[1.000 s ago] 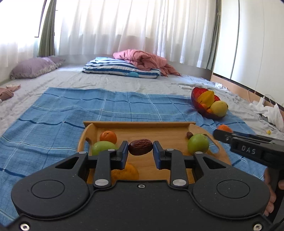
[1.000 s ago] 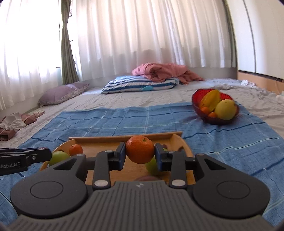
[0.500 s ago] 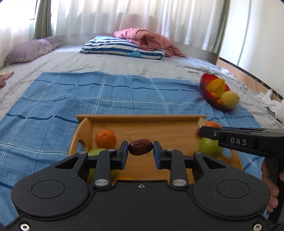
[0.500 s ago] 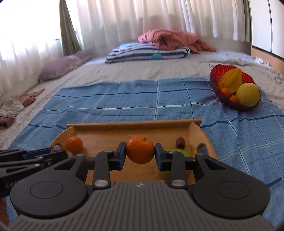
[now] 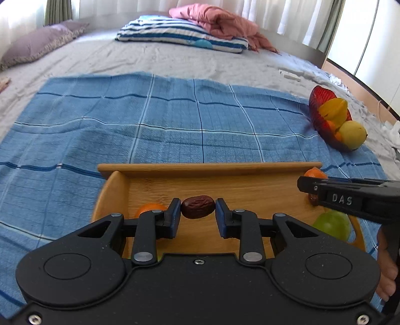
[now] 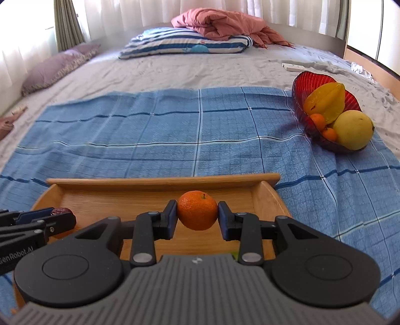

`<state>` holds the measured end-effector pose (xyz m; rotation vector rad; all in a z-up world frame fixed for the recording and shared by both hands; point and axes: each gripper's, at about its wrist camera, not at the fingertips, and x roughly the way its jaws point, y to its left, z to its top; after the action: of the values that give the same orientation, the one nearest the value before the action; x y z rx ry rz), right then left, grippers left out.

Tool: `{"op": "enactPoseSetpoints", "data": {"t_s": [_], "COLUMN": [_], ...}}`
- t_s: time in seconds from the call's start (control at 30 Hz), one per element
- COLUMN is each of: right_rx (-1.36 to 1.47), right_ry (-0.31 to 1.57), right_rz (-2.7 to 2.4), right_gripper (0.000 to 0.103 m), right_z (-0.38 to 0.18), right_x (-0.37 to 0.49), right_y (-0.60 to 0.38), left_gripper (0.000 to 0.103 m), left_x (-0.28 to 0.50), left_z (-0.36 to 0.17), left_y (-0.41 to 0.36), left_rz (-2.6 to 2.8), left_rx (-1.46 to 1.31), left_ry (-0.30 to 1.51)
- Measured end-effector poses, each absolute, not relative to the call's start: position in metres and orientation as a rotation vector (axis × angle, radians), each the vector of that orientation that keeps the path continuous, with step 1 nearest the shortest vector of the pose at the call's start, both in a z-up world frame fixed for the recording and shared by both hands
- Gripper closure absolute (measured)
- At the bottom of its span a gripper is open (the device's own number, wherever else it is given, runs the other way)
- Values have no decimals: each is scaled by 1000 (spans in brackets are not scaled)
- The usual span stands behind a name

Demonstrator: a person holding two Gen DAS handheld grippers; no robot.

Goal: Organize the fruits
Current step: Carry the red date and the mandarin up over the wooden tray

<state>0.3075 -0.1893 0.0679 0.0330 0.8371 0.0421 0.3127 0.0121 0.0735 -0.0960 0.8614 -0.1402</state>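
My left gripper [image 5: 198,215] is shut on a wrinkled brown date [image 5: 198,207], held above the wooden tray [image 5: 207,167]. My right gripper [image 6: 197,215] is shut on a small orange mandarin [image 6: 197,210], also above the tray [image 6: 162,180]. In the left wrist view the tray holds an orange [image 5: 150,208] behind my left finger, a green fruit [image 5: 332,225] and another dark date [image 5: 313,199] partly hidden by the right gripper [image 5: 310,185]. The left gripper [image 6: 67,220] shows at the left edge of the right wrist view.
A red glass bowl [image 6: 312,80] with a starfruit [image 6: 325,102], a yellow-green fruit [image 6: 353,130] and small oranges [image 6: 318,120] sits on the blue checked cloth [image 6: 175,130] at the right. Pillows [image 6: 185,45] and a pink blanket [image 6: 225,22] lie far back.
Both grippers have risen and tilted down over the tray, each keeping hold of its fruit. The tray and bowl now appear from higher up.
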Motion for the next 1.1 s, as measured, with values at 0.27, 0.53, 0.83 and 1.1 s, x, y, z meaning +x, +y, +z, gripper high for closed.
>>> {"op": "enactPoseSetpoints", "data": {"t_s": [0.27, 0.53, 0.83, 1.1], "right_rx": [-25, -45, -59, -67], "right_ry": [870, 888, 879, 875], "right_rz": [6, 2, 15, 18], "right_gripper": [64, 63, 63, 63], "right_z": [49, 35, 31, 30], "right_x": [323, 331, 332, 332], "right_y": [-188, -188, -186, -185], "left_gripper": [75, 75, 75, 75], "left_x": [341, 352, 357, 357], "left_z": [59, 45, 38, 36], "left_y": [4, 2, 0, -6], "left_rz": [-110, -86, -77, -71], "left_rx": [-42, -25, -15, 18], "left_ry": [894, 911, 913, 903]}}
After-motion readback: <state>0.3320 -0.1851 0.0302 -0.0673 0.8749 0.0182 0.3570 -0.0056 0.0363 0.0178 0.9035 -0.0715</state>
